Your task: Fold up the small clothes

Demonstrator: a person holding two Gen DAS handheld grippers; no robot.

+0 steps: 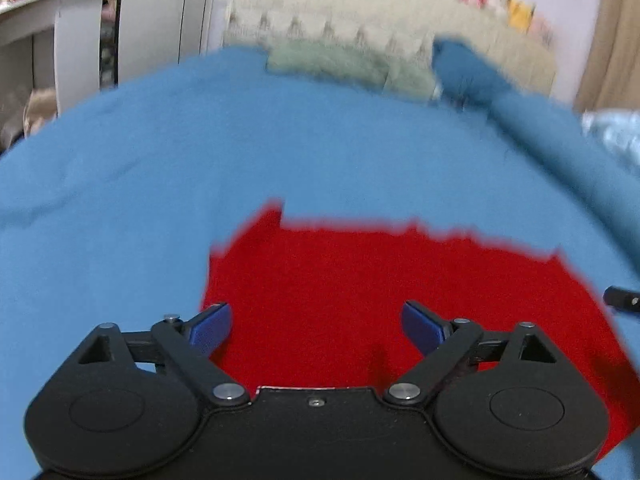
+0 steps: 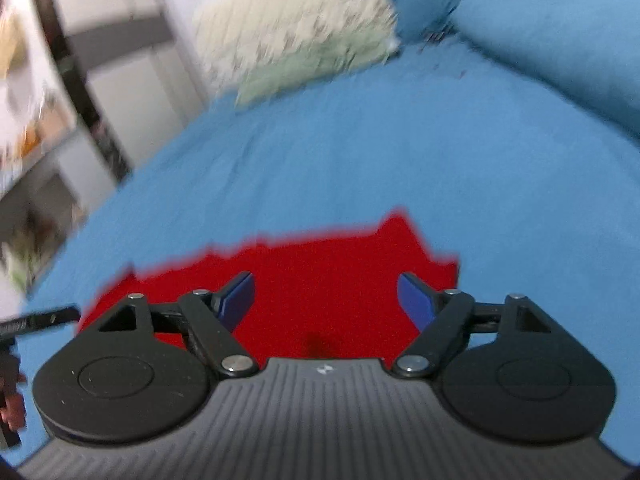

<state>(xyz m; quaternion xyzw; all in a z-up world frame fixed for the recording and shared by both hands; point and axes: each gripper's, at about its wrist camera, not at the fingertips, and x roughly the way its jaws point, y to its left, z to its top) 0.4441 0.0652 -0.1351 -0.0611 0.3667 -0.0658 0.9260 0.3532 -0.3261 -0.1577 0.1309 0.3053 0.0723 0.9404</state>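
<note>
A small red garment (image 1: 384, 280) lies flat on a blue bed sheet (image 1: 160, 168). In the left wrist view my left gripper (image 1: 316, 322) is open and empty, over the garment's near left part. In the right wrist view the same red garment (image 2: 320, 272) lies under my right gripper (image 2: 326, 292), which is open and empty, over its near right part. The garment's near edge is hidden behind both gripper bodies. Both views are motion-blurred.
A pale green cloth (image 1: 344, 64) and a dark blue pillow (image 1: 468, 68) lie at the far end of the bed by a cream headboard (image 1: 360, 4). A blue duvet roll (image 2: 560, 40) lies at the right. White shelves (image 1: 48, 40) stand left of the bed.
</note>
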